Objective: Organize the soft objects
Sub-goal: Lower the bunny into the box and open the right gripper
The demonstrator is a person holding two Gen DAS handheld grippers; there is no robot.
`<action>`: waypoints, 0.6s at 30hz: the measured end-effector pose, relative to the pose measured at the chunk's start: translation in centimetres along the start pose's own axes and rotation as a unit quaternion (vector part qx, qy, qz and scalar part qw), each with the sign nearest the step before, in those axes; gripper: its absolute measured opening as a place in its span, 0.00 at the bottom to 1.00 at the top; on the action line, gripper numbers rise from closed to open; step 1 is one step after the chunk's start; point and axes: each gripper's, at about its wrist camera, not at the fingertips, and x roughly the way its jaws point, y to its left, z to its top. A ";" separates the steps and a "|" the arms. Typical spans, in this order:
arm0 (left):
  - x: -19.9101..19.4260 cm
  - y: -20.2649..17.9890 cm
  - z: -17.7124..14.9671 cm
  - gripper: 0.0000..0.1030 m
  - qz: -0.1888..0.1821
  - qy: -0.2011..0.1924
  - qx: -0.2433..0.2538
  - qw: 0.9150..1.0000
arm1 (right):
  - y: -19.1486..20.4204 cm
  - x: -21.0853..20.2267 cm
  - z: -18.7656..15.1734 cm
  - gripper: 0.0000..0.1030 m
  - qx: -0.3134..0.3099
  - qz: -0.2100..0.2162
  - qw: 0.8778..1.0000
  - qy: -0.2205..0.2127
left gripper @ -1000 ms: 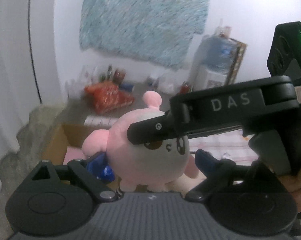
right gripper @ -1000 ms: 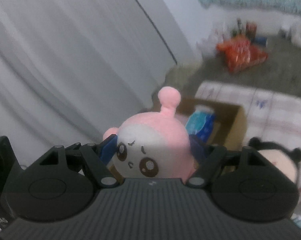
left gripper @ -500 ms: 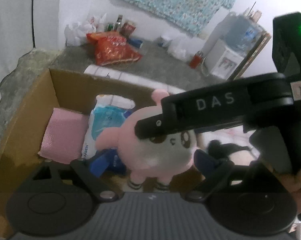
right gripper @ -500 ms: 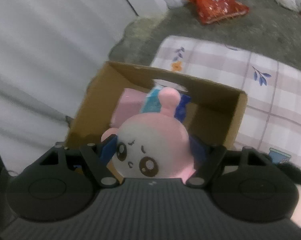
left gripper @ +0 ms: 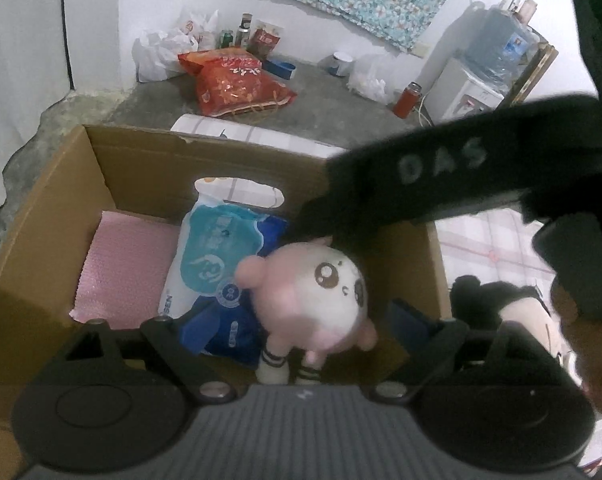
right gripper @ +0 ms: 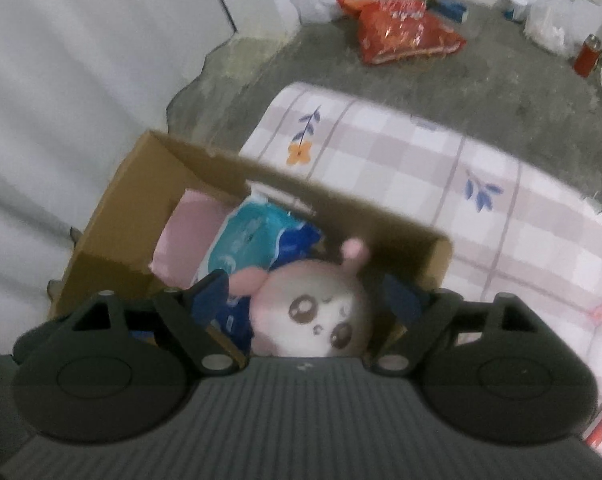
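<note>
A pink and white plush toy [left gripper: 313, 296] lies inside the cardboard box [left gripper: 57, 196], on a blue and white tissue pack [left gripper: 217, 256] beside a pink cloth [left gripper: 125, 264]. My left gripper [left gripper: 301, 320] is open, its blue pads wide apart on either side of the plush. My right gripper [right gripper: 305, 300] is also open above the plush [right gripper: 321, 316], free of it. The right gripper's body crosses the left wrist view [left gripper: 461, 184]. A black and white plush [left gripper: 501, 308] lies right of the box.
The box stands on a checked floral mattress [right gripper: 441, 168] on a concrete floor. A red snack bag [left gripper: 233, 80], plastic bags, cans and a water dispenser [left gripper: 485, 68] stand along the far wall. A white curtain hangs at left.
Both grippers came down over the box with the pink plush, then opened. The plush dropped out of the jaws and now lies inside the box.
</note>
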 end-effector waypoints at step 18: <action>-12.7 -2.7 -4.4 1.00 -0.004 -0.123 0.038 0.992 | -1.6 -20.5 -10.0 0.91 -0.019 0.048 0.979 -0.195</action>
